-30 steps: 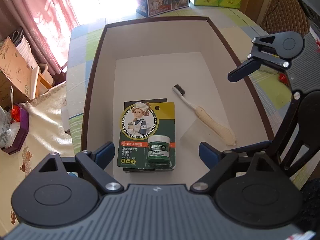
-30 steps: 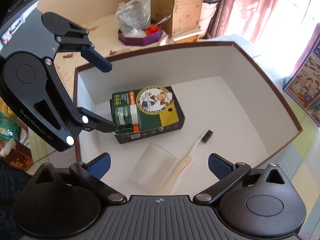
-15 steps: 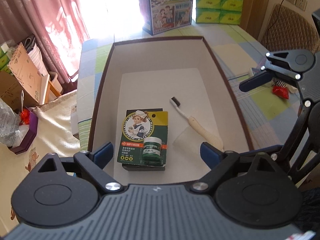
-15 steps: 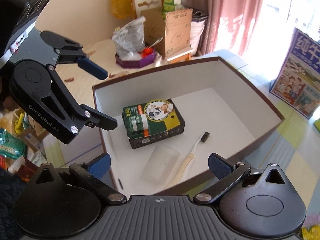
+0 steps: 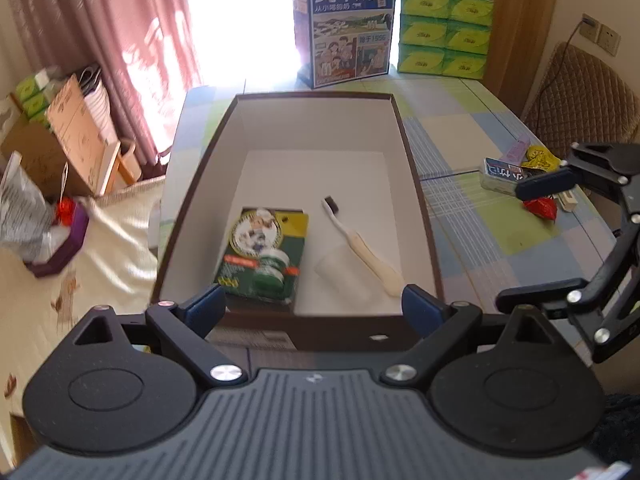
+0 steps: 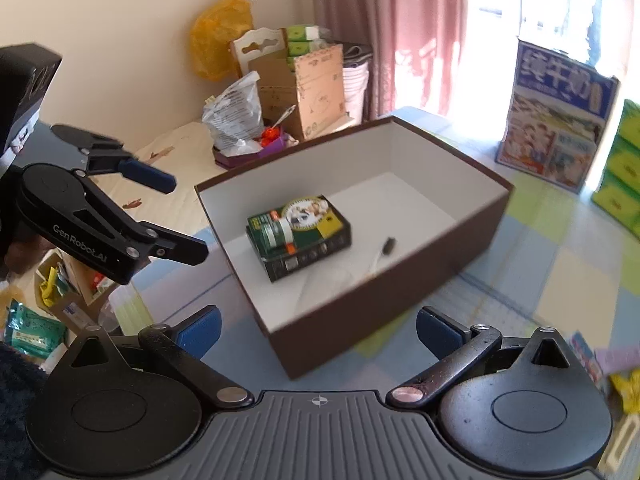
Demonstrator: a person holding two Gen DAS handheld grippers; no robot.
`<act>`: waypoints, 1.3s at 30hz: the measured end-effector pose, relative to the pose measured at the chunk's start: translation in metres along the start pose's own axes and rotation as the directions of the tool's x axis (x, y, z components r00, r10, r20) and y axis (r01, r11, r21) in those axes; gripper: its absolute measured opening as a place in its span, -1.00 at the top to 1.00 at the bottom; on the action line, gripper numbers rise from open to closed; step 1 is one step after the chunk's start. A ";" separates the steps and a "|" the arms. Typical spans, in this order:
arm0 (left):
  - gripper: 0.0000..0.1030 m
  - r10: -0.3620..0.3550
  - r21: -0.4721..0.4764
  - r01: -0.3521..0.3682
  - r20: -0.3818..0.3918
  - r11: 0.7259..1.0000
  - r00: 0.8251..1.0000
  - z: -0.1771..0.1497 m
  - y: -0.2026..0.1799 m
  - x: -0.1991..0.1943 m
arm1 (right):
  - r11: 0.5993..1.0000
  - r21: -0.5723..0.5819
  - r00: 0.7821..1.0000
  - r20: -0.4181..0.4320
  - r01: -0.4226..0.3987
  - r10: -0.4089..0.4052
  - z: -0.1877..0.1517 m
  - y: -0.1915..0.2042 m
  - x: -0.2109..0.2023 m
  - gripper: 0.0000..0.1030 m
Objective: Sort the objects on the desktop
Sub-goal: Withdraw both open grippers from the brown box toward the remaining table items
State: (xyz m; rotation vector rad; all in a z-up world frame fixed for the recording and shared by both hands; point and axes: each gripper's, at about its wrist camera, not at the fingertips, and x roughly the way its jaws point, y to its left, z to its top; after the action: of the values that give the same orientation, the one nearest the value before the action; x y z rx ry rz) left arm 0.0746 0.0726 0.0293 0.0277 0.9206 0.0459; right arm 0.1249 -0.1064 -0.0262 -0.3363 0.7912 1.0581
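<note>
Sunlit checked worktop [image 5: 480,240] carries brown box [image 5: 416,184], white inside. Ahead of left gripper [image 5: 314,308], fingers spread and empty: lip-salve pack [image 5: 264,256] nearer left finger, toothbrush [image 5: 360,244] and clear cup [image 5: 344,276] nearer right. Right gripper [image 6: 318,328], fingers spread, empty, hangs just outside box corner. Milk carton [image 5: 348,28] stands well beyond.

A brown box [image 5: 416,184] with tall walls sits open-topped on the checked table [image 5: 472,128]. Its far half is bare white floor. The near half is crowded: a green lip salve pack [image 5: 264,256] lies at the left, and a toothbrush [image 5: 360,244] and clear cup [image 5: 344,276] lie at the right. A milk carton [image 5: 346,28] and green tissue packs [image 5: 444,32] block the table's far edge. Small clutter [image 5: 516,176] lies right of the box.
</note>
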 end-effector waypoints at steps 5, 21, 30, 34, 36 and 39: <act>-0.80 -0.027 -0.018 0.027 -0.010 0.999 1.000 -0.007 -0.022 -0.008 | 0.998 0.051 1.000 -0.012 0.020 -0.020 -0.022 -0.015 -0.021 -0.96; -0.80 -0.152 0.069 0.154 -0.027 0.986 0.988 0.019 -0.141 0.007 | 0.963 0.214 0.985 -0.096 0.161 -0.143 -0.096 -0.108 -0.094 -0.96; -0.80 -0.184 0.099 0.190 -0.068 0.977 0.981 0.036 -0.205 0.045 | 0.932 0.274 0.969 -0.145 0.236 -0.202 -0.131 -0.159 -0.122 -0.96; -0.80 -0.185 0.100 0.193 -0.086 0.976 0.979 0.040 -0.227 0.064 | 0.915 0.300 0.959 -0.173 0.270 -0.226 -0.144 -0.179 -0.123 -0.96; -0.80 -0.174 0.102 0.183 -0.092 0.978 0.980 0.043 -0.238 0.076 | 0.901 0.321 0.953 -0.183 0.291 -0.243 -0.148 -0.190 -0.123 -0.96; -0.80 -0.173 0.100 0.182 -0.095 0.978 0.980 0.048 -0.250 0.093 | 0.872 0.361 0.942 -0.192 0.330 -0.277 -0.153 -0.208 -0.119 -0.96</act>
State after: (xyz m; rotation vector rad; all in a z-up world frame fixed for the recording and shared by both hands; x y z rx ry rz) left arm 0.1756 -0.1729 -0.0264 0.0442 1.0075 -0.1700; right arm 0.2126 -0.3739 -0.0696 -0.1842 1.0123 0.5665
